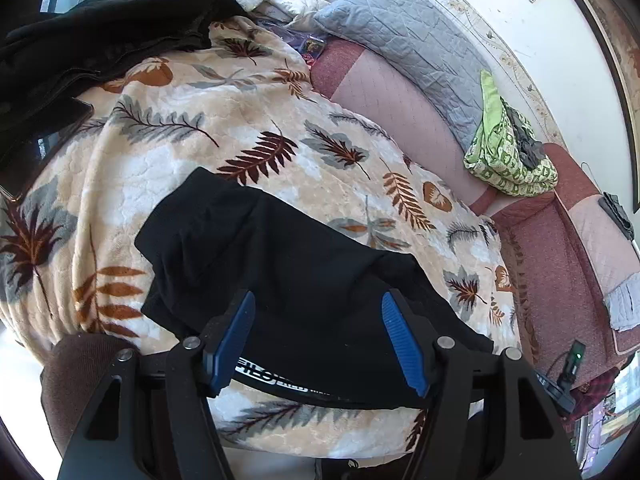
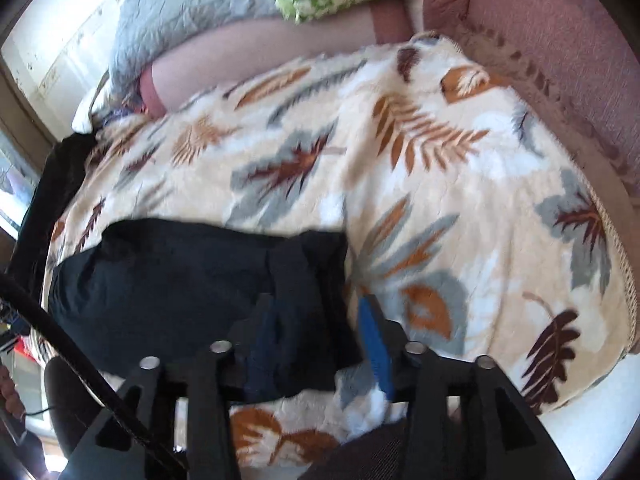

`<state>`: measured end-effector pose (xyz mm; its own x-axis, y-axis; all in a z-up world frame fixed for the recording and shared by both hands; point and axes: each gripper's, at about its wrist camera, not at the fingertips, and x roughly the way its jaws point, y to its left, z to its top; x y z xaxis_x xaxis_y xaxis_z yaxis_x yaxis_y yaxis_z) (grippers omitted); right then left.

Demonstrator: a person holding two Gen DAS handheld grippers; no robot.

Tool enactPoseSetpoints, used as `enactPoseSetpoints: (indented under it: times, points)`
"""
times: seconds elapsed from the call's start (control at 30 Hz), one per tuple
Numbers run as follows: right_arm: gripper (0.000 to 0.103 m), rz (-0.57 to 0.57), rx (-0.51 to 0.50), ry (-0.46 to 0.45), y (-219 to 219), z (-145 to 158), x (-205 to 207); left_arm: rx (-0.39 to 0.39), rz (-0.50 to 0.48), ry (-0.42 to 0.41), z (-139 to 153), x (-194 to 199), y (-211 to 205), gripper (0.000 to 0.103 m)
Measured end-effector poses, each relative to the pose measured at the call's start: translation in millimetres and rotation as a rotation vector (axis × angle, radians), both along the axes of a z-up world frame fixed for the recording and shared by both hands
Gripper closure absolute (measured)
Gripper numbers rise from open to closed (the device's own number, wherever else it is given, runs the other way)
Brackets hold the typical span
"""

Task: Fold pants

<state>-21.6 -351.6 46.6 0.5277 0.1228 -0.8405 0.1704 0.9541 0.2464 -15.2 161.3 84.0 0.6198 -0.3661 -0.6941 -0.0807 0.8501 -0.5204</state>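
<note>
Black pants [image 1: 288, 272] lie folded over on a cream blanket with leaf prints [image 1: 192, 128]. Their waistband with white lettering [image 1: 280, 384] lies at the near edge. My left gripper [image 1: 318, 300] is open, its blue pads [image 1: 236, 336] spread just above the pants near the waistband, holding nothing. In the blurred right wrist view the pants [image 2: 180, 288] lie at lower left. My right gripper [image 2: 316, 312] is open over their right edge; the left pad is partly hidden against the dark cloth, and the right blue pad [image 2: 374, 344] is over the blanket [image 2: 460, 184].
A pile of black clothing [image 1: 100, 32] lies at the blanket's far left. A grey quilted pillow [image 1: 408, 36] and a green patterned cloth [image 1: 504, 148] rest on the pink sofa [image 1: 560, 248]. A dark brown chair back [image 1: 76, 376] is near left. A small device with a green light [image 1: 574, 360] sits right.
</note>
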Motion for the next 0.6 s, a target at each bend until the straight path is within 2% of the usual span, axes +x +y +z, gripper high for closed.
enactPoseSetpoints:
  times: [0.03,0.1,0.23,0.33,0.37,0.4,0.43,0.5,0.6]
  points:
    - [0.041,-0.003,-0.004,-0.014,-2,0,5,-0.006,-0.005,0.001,0,-1,-2,0.038]
    - [0.041,0.015,0.018,-0.012,-4,-8,20,-0.009,-0.020,0.001,2,-4,-6,0.038]
    - [0.041,0.052,0.058,0.053,-1,-38,52,0.014,-0.024,-0.022,10,-11,-8,0.038]
    - [0.038,0.062,0.104,0.072,6,-49,57,0.022,-0.011,-0.027,13,-13,-6,0.038]
    - [0.045,0.077,0.091,0.060,11,-46,55,0.023,-0.006,-0.025,12,-13,-4,0.038]
    - [0.057,0.094,0.083,0.052,15,-44,54,0.022,-0.003,-0.018,10,-12,-3,0.038]
    - [0.090,0.114,0.064,0.046,21,-41,52,0.014,-0.001,-0.009,8,-11,-3,0.038]
    - [0.091,0.139,-0.013,0.039,32,-33,49,0.003,-0.003,0.000,6,-10,-3,0.038]
    - [0.092,0.168,-0.105,-0.017,43,-11,44,0.025,-0.008,-0.005,7,-11,-7,0.038]
